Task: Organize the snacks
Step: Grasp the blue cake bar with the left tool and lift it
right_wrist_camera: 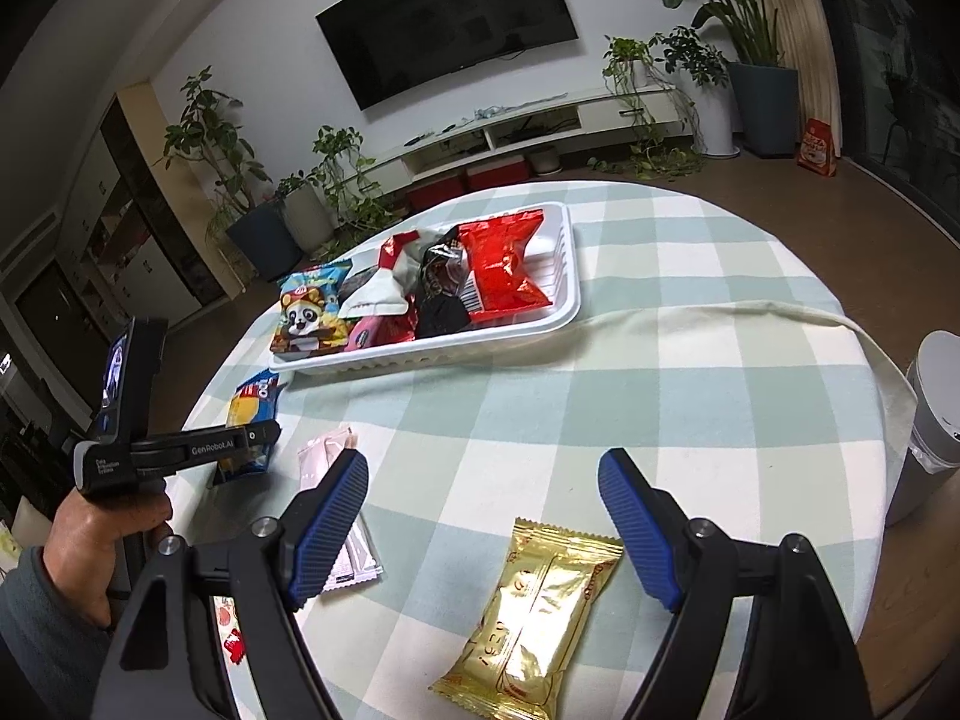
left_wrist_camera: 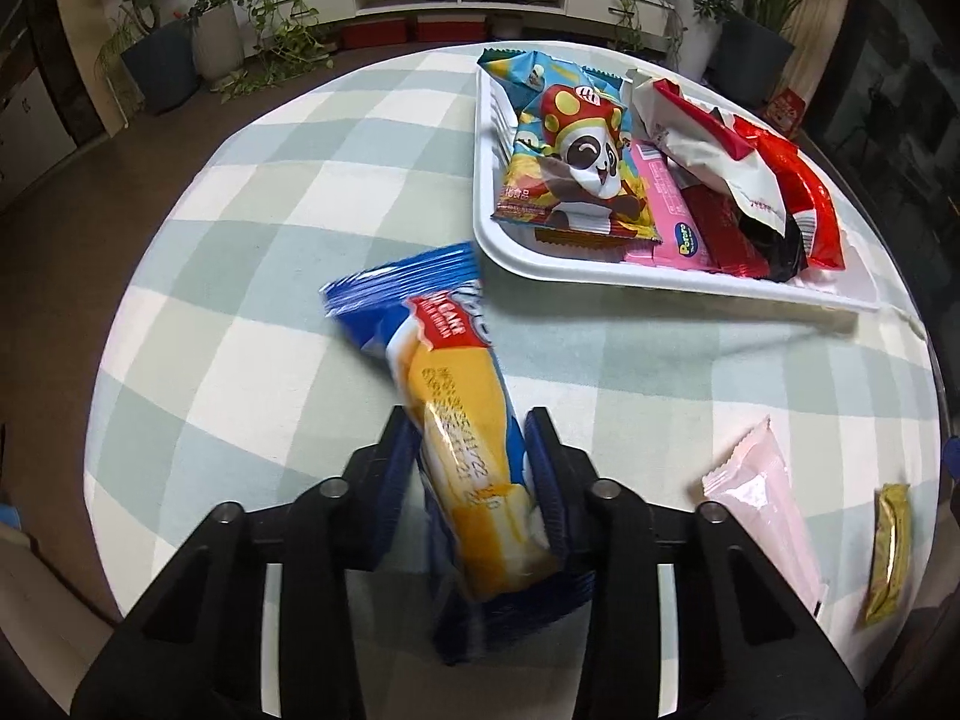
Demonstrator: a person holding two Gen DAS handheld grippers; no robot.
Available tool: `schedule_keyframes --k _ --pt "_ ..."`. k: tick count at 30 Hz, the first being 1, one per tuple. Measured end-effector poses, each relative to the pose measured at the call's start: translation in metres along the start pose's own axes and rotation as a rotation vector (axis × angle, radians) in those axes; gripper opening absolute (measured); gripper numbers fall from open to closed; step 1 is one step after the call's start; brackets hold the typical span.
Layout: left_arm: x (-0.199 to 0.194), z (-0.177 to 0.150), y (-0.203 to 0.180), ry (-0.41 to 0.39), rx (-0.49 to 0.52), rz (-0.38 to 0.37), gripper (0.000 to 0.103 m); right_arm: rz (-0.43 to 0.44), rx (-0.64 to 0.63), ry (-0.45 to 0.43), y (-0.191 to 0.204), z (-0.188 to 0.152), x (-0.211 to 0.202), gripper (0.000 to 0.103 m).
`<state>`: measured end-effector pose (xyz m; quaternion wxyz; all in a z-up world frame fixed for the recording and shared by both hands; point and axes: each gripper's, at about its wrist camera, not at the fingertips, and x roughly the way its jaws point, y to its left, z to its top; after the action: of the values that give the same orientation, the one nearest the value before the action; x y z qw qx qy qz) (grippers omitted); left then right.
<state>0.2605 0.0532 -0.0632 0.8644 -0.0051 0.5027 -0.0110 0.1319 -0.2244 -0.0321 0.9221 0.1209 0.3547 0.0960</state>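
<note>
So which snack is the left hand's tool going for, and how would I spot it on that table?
Start at the white tray full of snacks on the checked tablecloth. Just in front of the tray's near left corner lies a long blue and yellow packet, between the fingers of the left tongs. The other loose snacks, a pale pink packet and a gold packet, lie off to its right and have no blue.
</note>
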Motion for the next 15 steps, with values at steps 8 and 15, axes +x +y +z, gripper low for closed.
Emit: schedule_keyframes --k 8,15 --pt "-0.009 -0.019 0.009 -0.023 0.051 -0.016 0.031 0.022 -0.170 0.011 0.033 -0.010 0.005 0.082" --pt "-0.033 -0.052 0.019 -0.088 0.044 -0.092 0.031 0.057 -0.361 0.036 0.076 -0.026 0.015 0.079"
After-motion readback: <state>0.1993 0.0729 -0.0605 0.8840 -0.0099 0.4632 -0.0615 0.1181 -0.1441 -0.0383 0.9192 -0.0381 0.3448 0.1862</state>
